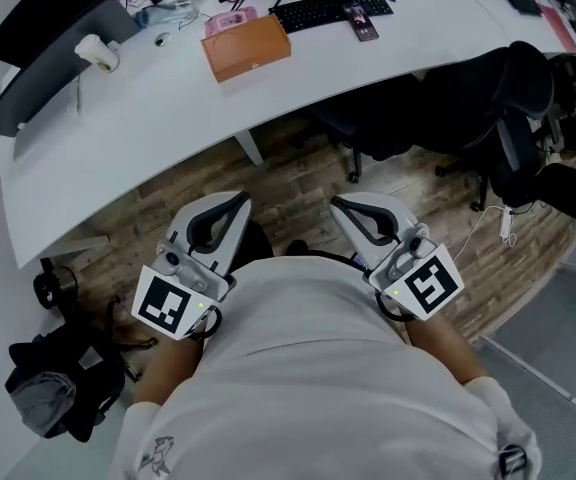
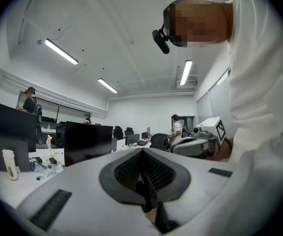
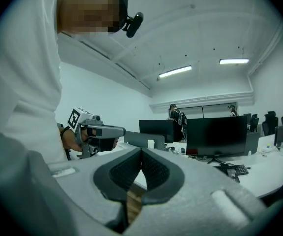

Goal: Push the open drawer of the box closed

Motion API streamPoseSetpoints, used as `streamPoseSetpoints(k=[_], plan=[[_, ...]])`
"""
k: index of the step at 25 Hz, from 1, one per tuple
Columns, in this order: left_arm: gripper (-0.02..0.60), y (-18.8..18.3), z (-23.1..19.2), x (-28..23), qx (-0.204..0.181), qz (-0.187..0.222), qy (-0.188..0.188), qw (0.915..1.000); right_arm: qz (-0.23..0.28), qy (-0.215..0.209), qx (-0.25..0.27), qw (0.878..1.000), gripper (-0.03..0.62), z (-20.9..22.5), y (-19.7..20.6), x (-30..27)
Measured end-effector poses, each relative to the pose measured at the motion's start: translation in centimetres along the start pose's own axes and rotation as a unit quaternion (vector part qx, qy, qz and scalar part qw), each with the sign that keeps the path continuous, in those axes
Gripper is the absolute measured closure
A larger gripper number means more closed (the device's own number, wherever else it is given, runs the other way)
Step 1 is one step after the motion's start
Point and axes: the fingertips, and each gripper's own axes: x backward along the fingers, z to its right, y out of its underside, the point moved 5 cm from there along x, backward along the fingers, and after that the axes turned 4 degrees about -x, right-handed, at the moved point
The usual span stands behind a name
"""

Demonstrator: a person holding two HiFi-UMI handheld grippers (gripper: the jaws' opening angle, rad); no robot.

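An orange-brown box [image 1: 246, 46] lies on the curved white desk [image 1: 168, 118], far ahead of both grippers; from here its drawer cannot be made out. My left gripper [image 1: 236, 200] and right gripper [image 1: 340, 204] are held close to the person's body, over the wooden floor short of the desk edge. Both point forward with their jaws together and nothing between them. In the left gripper view the left gripper [image 2: 142, 150] has its dark pads meeting, and the right gripper [image 2: 195, 144] shows beside it. The right gripper view shows the right gripper [image 3: 141, 149] shut, with the left gripper [image 3: 99, 132] at its left.
On the desk are a black keyboard [image 1: 323, 10], a phone [image 1: 361, 20], a pink item [image 1: 230, 20], a white cup [image 1: 98, 52] and a dark monitor [image 1: 58, 28]. Black office chairs [image 1: 488, 98] stand under the desk's right part. A black bag [image 1: 63, 373] lies on the floor at left.
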Motion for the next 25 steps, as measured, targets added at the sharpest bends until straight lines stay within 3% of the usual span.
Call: streamPoseSetpoints(k=[9,25], plan=[[0.583,0.0,3.5,2.7,0.017,-0.004,-0.013,0.9998,-0.009,-0.024,-0.013,1.000,0.591,-3.5,0.9,2.0],[0.583,0.2,6.0,8.1,0.039,-0.004,-0.032,0.9987,-0.005,-0.037,-0.019,0.999,0.591,-9.1,1.1,2.1]])
